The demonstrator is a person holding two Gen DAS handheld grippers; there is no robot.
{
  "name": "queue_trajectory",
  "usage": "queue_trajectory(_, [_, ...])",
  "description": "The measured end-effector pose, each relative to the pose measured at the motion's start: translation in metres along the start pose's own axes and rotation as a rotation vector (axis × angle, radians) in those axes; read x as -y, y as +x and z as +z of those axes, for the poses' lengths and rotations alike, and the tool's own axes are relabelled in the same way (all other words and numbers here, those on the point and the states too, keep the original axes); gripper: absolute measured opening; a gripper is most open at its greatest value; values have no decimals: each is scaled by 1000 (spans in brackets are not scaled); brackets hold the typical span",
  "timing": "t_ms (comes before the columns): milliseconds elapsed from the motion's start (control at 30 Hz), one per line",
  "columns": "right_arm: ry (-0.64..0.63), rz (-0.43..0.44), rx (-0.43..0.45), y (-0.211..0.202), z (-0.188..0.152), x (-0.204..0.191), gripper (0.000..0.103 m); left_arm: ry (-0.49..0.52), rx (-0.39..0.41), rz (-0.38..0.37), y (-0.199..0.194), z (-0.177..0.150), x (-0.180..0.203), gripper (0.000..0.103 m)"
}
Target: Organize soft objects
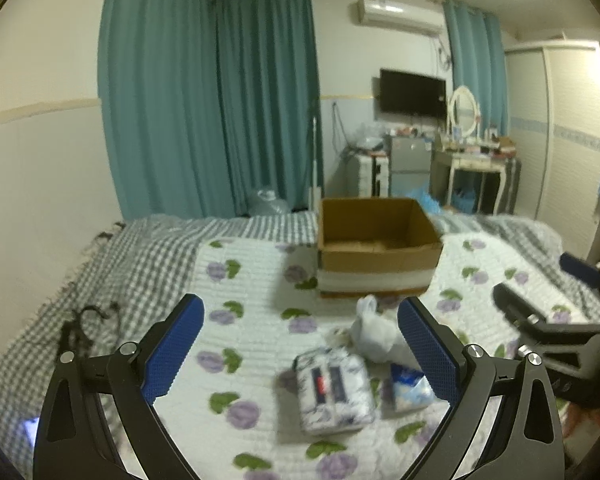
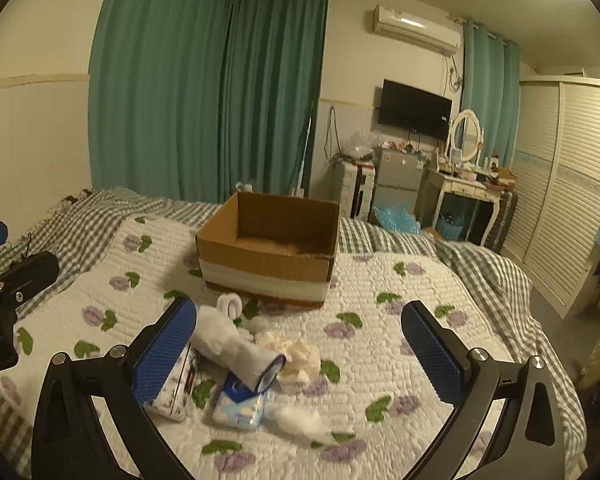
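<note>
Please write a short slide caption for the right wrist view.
Open right gripper above soft items on floral quilt, empty cardboard box behind.

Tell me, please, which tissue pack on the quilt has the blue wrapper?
The small blue tissue pack beside the larger white floral-patterned tissue pack.

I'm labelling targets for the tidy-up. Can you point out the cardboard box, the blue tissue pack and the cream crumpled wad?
cardboard box [image 2: 266, 258]: right wrist view, front wall.
blue tissue pack [image 2: 240, 404]: right wrist view, top face.
cream crumpled wad [image 2: 298, 358]: right wrist view, middle.

Quilt [image 2: 380, 280]: white, purple flowers, green leaves. Blanket [image 2: 80, 216]: grey-white check. Cardboard box [image 2: 268, 256]: brown, white band. Curtains [image 2: 204, 88]: teal. Gripper pads [image 2: 164, 352]: blue.
</note>
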State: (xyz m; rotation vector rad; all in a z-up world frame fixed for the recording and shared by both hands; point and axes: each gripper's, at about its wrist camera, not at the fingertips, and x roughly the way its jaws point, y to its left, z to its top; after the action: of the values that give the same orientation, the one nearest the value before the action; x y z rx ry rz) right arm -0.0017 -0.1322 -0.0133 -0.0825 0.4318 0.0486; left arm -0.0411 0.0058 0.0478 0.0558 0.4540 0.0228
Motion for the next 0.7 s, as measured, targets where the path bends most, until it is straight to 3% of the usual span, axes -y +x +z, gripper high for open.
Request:
queue_trajectory(100, [12, 8, -35, -1, -7, 1, 103, -1, -57, 7, 9, -14, -2, 100])
queue_trajectory(433, [-17, 10, -287, 65, -63, -8, 103, -91, -402, -147, 93, -98, 13, 97])
queue_trajectory(700, [-16, 31, -343, 93, -72, -17, 103, -62, -485, -184, 130, -117, 33, 97])
